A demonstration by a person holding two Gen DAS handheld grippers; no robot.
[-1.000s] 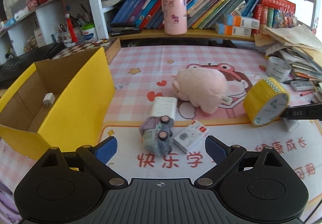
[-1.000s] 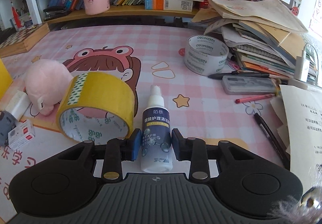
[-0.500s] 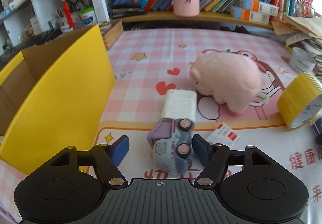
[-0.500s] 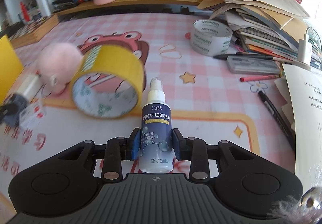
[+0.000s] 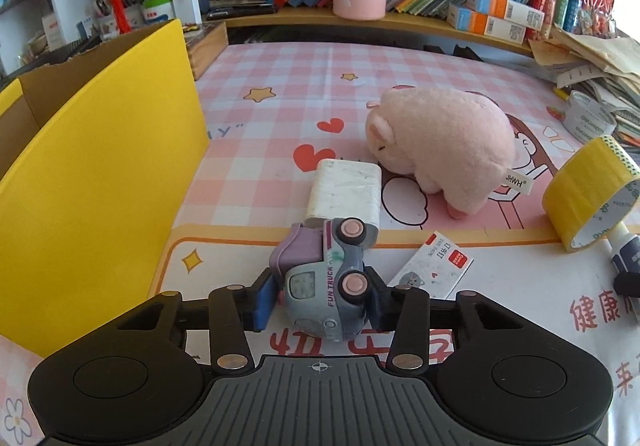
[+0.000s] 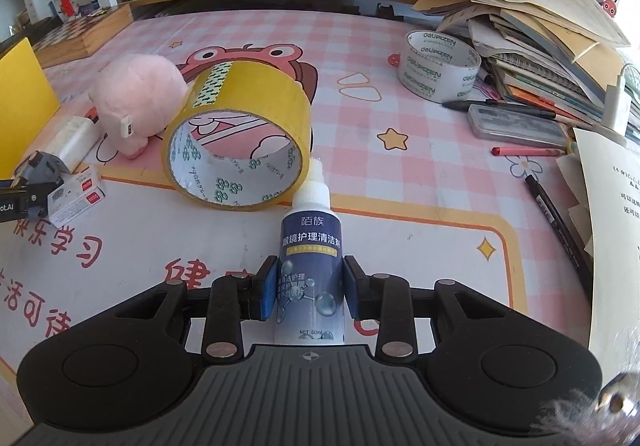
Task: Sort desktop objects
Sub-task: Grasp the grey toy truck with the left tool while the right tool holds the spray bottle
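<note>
The left gripper (image 5: pixel 320 296) has its jaws closing around the toy truck (image 5: pixel 322 278), which lies tipped on its side on the mat with two pink wheels turned up; the blue pads (image 5: pixel 264 300) sit tight against its grey cab on both sides, so the truck is right between the fingers. Directly ahead of that gripper, touching the far end of the truck, lies a white rectangular block (image 5: pixel 344 191), and beyond it, a little to the right, sits the pink plush pig (image 5: pixel 440 149). Just right of the fingers a small white card box (image 5: pixel 434 266) lies flat on the mat. Off to the left of the gripper stands the yellow cardboard box (image 5: pixel 100 173), its near wall close by. Over on the other side, the right gripper (image 6: pixel 310 292) is clamped on the spray bottle (image 6: pixel 312 258), pads pressed on the dark blue label at both sides, white nozzle pointing away from the tool. Just ahead of the nozzle, slightly left, the yellow tape roll (image 6: pixel 240 141) stands on its edge, its open core facing the camera. Farther ahead to the right lies the white tape roll (image 6: pixel 438 63), near the paper stack (image 6: pixel 540 29). A red pencil (image 6: pixel 528 151) and a black pen (image 6: pixel 556 221) lie to the gripper's right, well apart from the bottle.
</note>
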